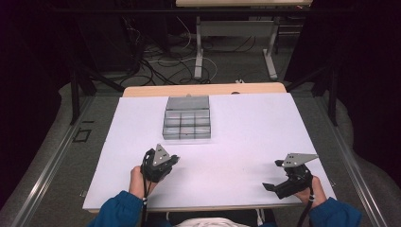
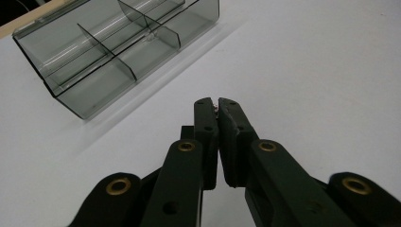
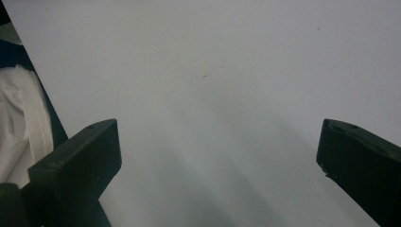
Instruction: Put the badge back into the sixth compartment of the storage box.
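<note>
My left gripper (image 2: 217, 105) is squeezed almost shut on something tiny I cannot make out, and my right gripper (image 3: 217, 156) is wide open and empty. The clear box (image 1: 187, 118) sits at 1 o'clock from my left gripper, so I think I should go slowly and drop straight into one little space.

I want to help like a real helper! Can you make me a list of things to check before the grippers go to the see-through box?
1. Left hand-held gripper shut: ok if it carries something; a tiny speck shows at the jaw tips, cannot tell what.
2. Right hand-held gripper open, nothing between its jaws: ok.
3. Divided clear box sitting flat on the white table: ok.
4. Box compartments free: those seen in the left gripper view look empty, ok; the rest, cannot tell.
5. Path from left gripper to box clear: ok.
</note>
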Demonstrator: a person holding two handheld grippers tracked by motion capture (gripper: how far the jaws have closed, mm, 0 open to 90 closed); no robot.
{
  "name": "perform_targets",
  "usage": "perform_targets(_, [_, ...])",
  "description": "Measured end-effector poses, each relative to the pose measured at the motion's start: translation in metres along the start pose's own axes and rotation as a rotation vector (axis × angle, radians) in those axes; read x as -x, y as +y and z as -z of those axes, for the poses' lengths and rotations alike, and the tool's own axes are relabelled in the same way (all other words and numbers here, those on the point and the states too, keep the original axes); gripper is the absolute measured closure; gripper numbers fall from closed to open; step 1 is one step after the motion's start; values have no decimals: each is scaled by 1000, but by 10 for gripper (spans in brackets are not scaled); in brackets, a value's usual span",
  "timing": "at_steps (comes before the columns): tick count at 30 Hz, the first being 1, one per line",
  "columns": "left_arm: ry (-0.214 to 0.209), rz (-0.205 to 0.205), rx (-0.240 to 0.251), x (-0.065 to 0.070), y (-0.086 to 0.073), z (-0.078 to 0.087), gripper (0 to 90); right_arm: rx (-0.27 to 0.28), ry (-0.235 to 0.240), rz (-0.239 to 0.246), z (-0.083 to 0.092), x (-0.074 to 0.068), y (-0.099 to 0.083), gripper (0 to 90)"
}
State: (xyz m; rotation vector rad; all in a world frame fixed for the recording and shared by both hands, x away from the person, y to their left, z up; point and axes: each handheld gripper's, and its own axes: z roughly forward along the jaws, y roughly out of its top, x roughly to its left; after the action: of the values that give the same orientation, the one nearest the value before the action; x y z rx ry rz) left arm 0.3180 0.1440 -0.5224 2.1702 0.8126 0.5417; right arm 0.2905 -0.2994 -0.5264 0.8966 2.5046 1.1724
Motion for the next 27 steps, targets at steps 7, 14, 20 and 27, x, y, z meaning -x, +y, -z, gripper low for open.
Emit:
perform_targets(7, [-4,-6,5,-1,5,-6,873,-3,8,6,0,1,0,5])
perform_targets(14, [-2,-8,5,-2,8,-9,873,3,0,5,0,0,0,5])
perform_targets(20, [-8,-9,14,-4,11,-12,873,3,-1,4,0,0,0,5])
perform_targets(27, [-14,-15,19,-4,15,-16,873,2,-4,-5,1,-1,0,5])
